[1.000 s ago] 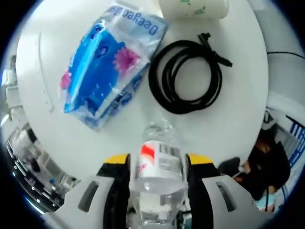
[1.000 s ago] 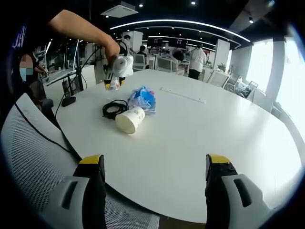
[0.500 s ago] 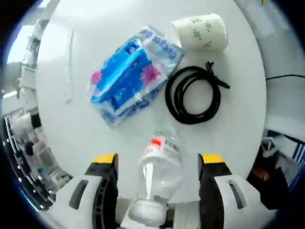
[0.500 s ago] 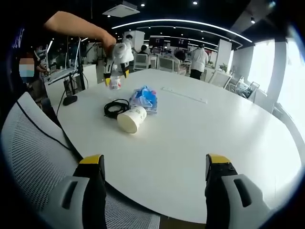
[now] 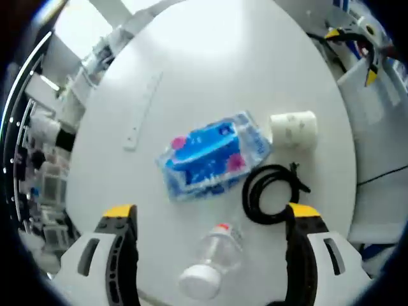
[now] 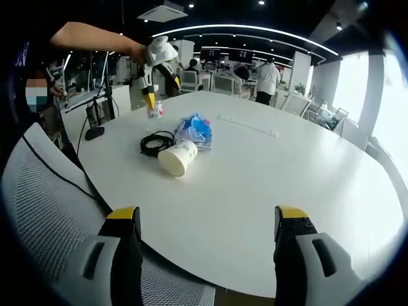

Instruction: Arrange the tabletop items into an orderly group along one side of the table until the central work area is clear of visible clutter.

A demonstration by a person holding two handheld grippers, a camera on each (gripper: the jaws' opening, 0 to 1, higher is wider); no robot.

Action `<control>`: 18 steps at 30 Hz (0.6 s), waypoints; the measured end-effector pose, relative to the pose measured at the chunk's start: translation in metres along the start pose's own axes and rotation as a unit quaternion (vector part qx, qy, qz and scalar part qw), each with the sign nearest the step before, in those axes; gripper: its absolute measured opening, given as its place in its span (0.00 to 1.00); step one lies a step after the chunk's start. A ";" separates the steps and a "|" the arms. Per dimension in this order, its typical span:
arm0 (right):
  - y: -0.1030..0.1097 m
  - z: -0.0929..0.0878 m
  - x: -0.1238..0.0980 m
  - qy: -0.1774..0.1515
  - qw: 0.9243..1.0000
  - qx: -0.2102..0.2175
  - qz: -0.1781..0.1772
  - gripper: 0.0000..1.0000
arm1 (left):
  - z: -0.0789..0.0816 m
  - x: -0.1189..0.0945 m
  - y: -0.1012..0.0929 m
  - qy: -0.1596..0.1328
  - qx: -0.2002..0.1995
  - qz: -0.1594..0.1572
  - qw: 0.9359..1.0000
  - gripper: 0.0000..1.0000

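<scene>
My left gripper point(image 5: 210, 220) and right gripper point(image 6: 209, 220) both spread wide, bottle point(image 5: 213, 258) upright on bench point(image 5: 210, 76) below my left.

No legible text (tissue pack point(image 5: 213, 156) print blurred).

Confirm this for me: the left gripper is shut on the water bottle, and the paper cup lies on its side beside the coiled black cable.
Not quite. The left gripper view shows the left gripper open above the water bottle, which stands free on the table. The paper cup does lie on its side beside the coiled black cable.

Grey fingers point(image 6: 118, 268), yellow tips, dark short sleeve point(image 6: 29, 38)
</scene>
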State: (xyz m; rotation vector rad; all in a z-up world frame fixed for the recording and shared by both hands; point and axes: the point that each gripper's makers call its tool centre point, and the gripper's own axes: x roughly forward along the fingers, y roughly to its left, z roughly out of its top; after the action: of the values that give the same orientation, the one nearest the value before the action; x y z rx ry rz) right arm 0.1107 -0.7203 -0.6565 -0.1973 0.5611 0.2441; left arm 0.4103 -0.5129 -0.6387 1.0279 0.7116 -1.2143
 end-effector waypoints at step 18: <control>0.002 -0.005 0.000 0.011 1.000 -0.005 0.003 0.85 | -0.008 -0.024 0.015 -0.185 -0.171 0.063 0.966 1.00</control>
State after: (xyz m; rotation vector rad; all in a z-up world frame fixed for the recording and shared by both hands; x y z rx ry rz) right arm 0.1076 -0.7200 -0.6607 -0.2075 0.5818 0.2510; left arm 0.4198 -0.4956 -0.6165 0.5311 0.5287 -1.0862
